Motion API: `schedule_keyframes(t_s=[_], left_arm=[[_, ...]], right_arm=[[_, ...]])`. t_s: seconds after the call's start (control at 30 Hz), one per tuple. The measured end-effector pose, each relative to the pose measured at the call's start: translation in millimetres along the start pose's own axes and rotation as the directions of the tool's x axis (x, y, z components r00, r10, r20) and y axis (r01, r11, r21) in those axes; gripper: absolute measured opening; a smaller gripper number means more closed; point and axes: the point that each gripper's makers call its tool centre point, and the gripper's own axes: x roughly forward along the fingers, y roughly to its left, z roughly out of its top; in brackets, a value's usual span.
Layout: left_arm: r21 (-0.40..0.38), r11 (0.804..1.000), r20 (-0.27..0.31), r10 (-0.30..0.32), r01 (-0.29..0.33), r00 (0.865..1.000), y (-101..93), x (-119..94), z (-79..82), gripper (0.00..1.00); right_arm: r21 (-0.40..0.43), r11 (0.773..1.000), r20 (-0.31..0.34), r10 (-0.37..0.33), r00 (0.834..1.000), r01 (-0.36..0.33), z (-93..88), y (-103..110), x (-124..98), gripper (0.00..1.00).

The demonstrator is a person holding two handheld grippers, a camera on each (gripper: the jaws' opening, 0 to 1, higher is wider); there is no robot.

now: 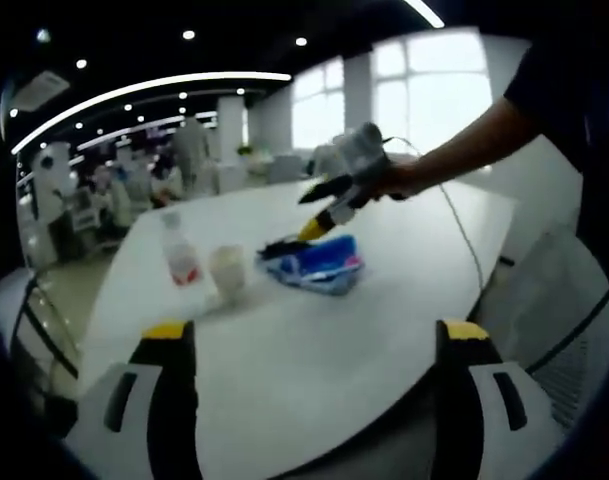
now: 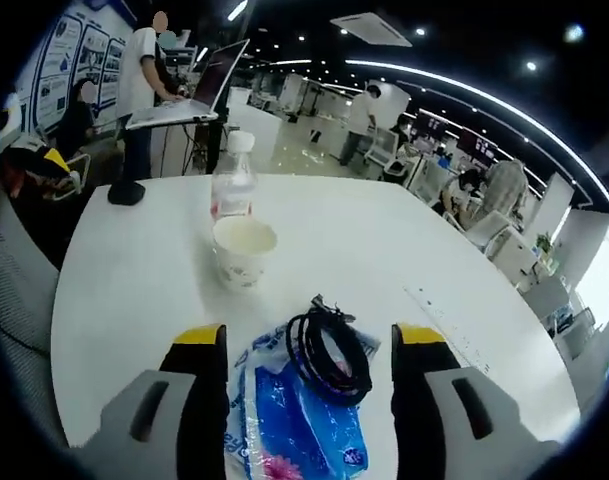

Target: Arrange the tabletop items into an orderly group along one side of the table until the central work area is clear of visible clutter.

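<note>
Blue tissue pack [image 2: 302, 425] sits between the spread jaws of the right gripper [image 2: 309, 350] | black cord [image 2: 330, 345] coiled on top, long way pointing ahead | cup [image 2: 243, 250] and bottle [image 2: 233, 180] ahead-left | left gripper [image 1: 314, 335] spread wide, farther away

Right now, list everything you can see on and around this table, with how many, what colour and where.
Table: one, white, under everything.
Water bottle: one, clear with white cap and red label, upright behind the cup.
Paper cup: one, white, upright and empty, near the bottle.
Tissue pack: one, blue plastic, lying flat between the right jaws.
Coiled cable: one, black, lying on the tissue pack.
Laptop: one, on a stand beyond the table.
Left gripper: yellow-tipped jaws, open, over the table edge.
Right gripper: yellow-tipped jaws, open, straddling the pack.
</note>
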Motion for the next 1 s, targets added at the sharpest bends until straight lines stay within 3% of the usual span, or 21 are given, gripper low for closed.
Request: schedule_keyframes(t_s=[0.27,0.53,1.0], left_arm=[[0.004,1.000,-0.009,0.008,-0.008,1.000,1.9,-0.5,-2.2,0.91],[-0.001,1.000,-0.023,0.002,-0.002,1.000,1.9,-0.3,-5.1,0.90],[-0.013,1.000,-0.045,-0.003,0.003,0.999,3.2,-1.1,-9.3,0.85]], right_arm=[[-0.068,0.998,-0.036,0.009,0.999,-0.012,-7.1,-2.3,18.7,0.56],[-0.082,0.996,-0.079,0.031,0.996,-0.038,-15.1,-1.2,36.4,0.53],[-0.115,0.990,-0.153,0.060,0.986,-0.078,-30.2,5.7,58.4,0.40]])
